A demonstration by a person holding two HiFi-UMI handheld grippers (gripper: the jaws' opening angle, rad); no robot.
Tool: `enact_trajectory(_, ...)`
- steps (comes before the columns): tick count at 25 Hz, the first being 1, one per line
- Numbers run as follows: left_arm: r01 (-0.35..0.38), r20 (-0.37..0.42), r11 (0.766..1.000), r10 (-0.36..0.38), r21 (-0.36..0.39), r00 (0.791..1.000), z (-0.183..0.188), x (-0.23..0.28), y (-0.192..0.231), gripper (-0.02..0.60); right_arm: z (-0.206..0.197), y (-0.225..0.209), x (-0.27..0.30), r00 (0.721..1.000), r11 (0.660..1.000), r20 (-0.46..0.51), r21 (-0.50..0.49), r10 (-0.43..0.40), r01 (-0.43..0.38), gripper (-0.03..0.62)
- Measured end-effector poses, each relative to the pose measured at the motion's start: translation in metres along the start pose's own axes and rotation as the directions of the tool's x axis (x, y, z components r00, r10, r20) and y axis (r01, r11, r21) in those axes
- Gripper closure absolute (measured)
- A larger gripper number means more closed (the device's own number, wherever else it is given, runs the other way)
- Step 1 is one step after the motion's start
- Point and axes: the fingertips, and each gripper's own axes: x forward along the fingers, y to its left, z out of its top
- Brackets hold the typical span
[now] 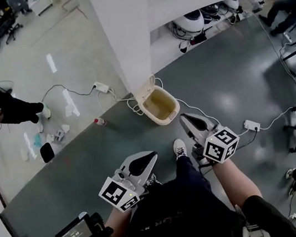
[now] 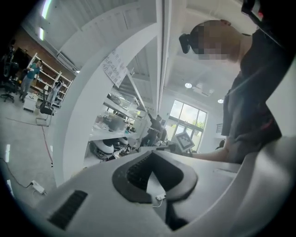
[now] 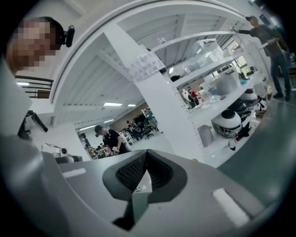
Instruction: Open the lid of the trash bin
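Observation:
A cream trash bin stands on the dark floor mat at the foot of a white pillar. Its lid is tipped up at the back, so the inside shows. Both grippers hover above the floor on the near side of the bin, apart from it. My left gripper is shut and holds nothing; its jaws meet in the left gripper view. My right gripper sits closer to the bin, also shut and empty, with its tips together in the right gripper view.
A white power strip and its cable lie left of the bin, another strip at the right. Litter lies on the pale floor. A person sits at the left. Shelves with white machines stand behind. My shoe is below the bin.

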Motion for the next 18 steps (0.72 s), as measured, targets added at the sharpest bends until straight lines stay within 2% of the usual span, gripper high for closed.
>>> enact_trajectory(8,0.013,0.027,1.000,-0.013,0.008,1.000,0.027,-0.028,-0.026,0.578,0.027,0.114,-0.055,0.993,0.986,0.034,-0.123,0.116,-0.111,0.586)
enact_trajectory(14,0.012,0.032,0.999,-0.013,0.040,0.999,0.022,-0.069,-0.051,0.578,-0.001,0.180,-0.090,0.990,0.982,0.060,-0.147,0.130,-0.120,0.586)
enact_trajectory(18,0.023,0.033,0.999,-0.025,0.042,0.999,0.018,-0.075,-0.057,0.578,-0.016,0.190,-0.097,0.991,0.983,0.063,-0.149,0.115,-0.105,0.586)
